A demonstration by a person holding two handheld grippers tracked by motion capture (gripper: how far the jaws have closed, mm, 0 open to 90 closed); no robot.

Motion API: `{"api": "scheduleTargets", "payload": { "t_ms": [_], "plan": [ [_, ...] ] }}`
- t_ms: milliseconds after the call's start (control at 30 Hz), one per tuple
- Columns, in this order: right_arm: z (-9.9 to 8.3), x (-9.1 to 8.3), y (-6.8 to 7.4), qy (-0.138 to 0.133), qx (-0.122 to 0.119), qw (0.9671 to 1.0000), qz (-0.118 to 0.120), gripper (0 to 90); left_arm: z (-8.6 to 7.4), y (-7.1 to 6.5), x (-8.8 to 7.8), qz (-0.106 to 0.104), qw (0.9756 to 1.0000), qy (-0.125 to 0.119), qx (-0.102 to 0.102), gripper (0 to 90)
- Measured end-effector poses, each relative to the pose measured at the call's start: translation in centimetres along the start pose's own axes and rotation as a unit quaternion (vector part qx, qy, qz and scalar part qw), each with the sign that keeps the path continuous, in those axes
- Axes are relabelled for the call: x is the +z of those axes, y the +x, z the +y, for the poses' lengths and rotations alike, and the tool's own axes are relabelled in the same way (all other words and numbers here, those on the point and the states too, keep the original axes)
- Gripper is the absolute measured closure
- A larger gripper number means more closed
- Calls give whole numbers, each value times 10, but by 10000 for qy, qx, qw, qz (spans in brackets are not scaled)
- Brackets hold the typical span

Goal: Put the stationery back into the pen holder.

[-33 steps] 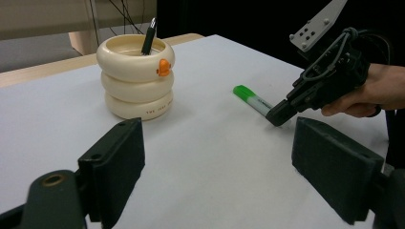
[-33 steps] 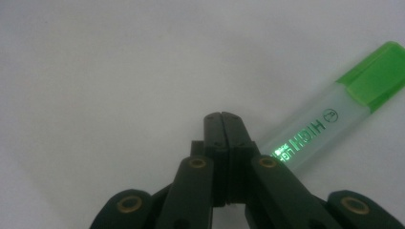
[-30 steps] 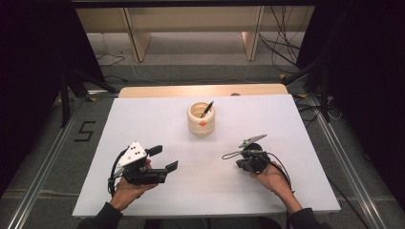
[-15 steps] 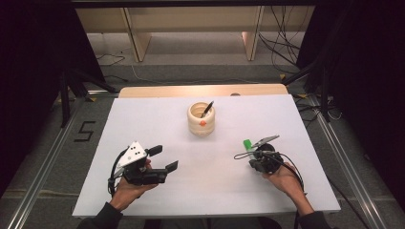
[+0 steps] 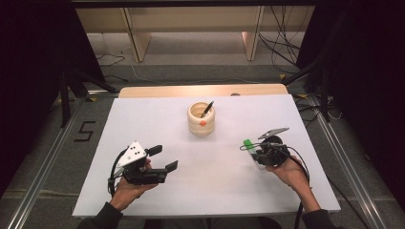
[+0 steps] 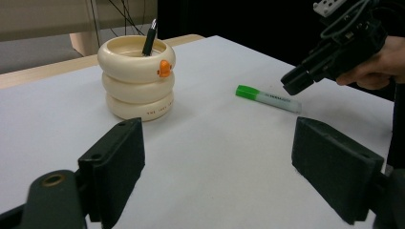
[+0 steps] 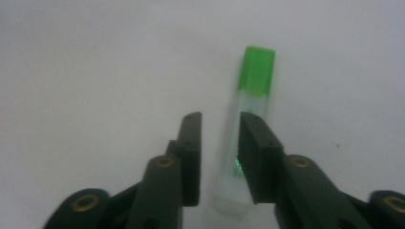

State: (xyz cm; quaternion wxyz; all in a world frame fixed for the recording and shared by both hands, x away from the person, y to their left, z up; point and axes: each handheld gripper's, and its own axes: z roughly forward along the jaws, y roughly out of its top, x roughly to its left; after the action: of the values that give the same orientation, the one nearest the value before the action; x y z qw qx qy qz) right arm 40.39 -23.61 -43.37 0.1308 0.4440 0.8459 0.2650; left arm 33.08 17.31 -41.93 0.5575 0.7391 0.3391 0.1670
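Note:
A marker with a green cap (image 5: 247, 143) (image 6: 267, 98) (image 7: 258, 71) lies flat on the white table (image 5: 143, 114) at the right. My right gripper (image 5: 257, 151) (image 6: 292, 82) (image 7: 220, 125) hovers just over its clear end. Its jaws have just been opening and now stand slightly apart, open, with the marker beneath them and partly hidden by one jaw, not pinched. My left gripper (image 5: 165, 158) (image 6: 217, 148) rests open at the front left with nothing between its jaws. A cream ring-stacked holder (image 5: 201, 125) (image 6: 136, 81) stands mid-table with a black pen (image 5: 207, 109) (image 6: 150, 38) in it.
A wooden strip (image 5: 200, 90) runs along the table's far edge. Metal rails (image 5: 43, 171) flank the table on both sides. Cables (image 5: 282, 47) lie on the floor behind. Bare white surface lies between the two grippers.
My right gripper has shifted right and slightly up, its jaws have parted, and the marker's green cap has come into view on the table. The left gripper has stayed still.

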Motion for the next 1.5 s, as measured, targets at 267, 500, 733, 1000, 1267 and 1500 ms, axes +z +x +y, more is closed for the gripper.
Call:
{"api": "scheduleTargets", "payload": {
  "t_ms": [267,500,733,1000,1267,1500],
  "plan": [
    [13,12,-13,152,259,9995,-48,368,0,0,1,13,10000,14,-11,179],
    [22,29,-18,393,368,9985,-53,297,0,0,1,20,10000,15,-16,180],
    [24,41,-23,655,423,9969,65,351,0,0,1,25,10000,8,-18,180],
    [26,45,-24,897,477,9947,127,439,0,0,1,24,10000,-14,-12,180],
    [30,51,-21,1066,468,9932,6,531,0,0,1,23,10000,-9,-12,180],
    [32,53,-19,1153,411,9924,-162,606,0,-1,1,10,10000,0,-9,179]
  ]
}}
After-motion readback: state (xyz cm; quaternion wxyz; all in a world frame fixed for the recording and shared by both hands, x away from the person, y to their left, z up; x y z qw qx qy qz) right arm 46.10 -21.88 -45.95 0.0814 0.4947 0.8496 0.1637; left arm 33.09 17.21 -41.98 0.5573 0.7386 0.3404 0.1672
